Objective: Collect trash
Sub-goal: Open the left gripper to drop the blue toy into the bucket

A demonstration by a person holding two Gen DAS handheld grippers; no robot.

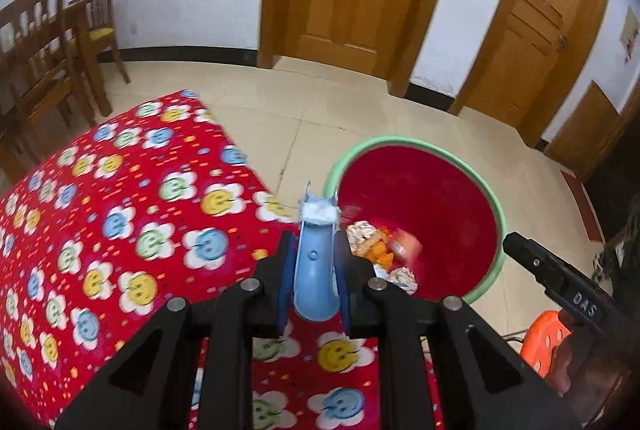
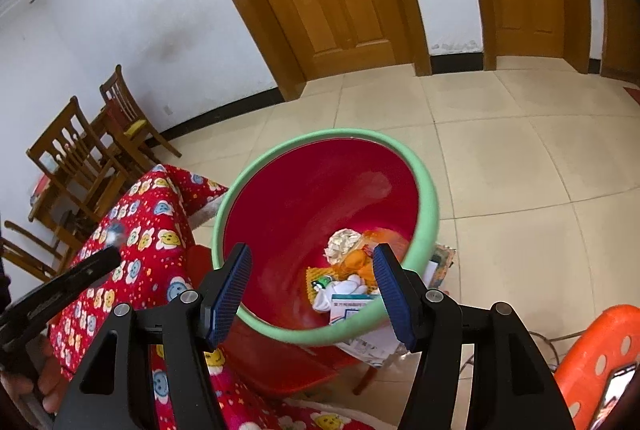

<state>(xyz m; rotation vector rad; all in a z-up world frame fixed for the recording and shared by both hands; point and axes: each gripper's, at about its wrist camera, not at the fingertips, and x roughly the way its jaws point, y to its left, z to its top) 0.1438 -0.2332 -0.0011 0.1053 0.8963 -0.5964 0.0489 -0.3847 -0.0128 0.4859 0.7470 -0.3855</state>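
- Several pieces of trash (image 2: 352, 270) are already seen at the bottom of the red bin (image 2: 320, 190) with the green rim — crumpled paper, orange scraps and a printed carton, in the lower middle of the right wrist view.
- One piece is judged to be on its way: the left claw (image 1: 316, 270) is clenched on blue tongs (image 1: 315, 270), and a white wad (image 1: 319, 212) is pinched at their tip, at the middle of the left wrist view, just beside the bin's near rim and above the edge of the bench (image 1: 120, 210) with its red flower cloth.
- Dropping that wad into the bin is what appears to be left; no other loose trash is made out on the visible cloth.
- The right claw (image 2: 312, 290) stands released over the bin, with nothing between its blue pads (image 2: 228, 290).
- Part of the bench is cut off at the lower left of both views, so leftover trash there cannot be ruled out.
- Papers (image 2: 372, 346) under the bin's lower right are half hidden — what they are cannot be told.
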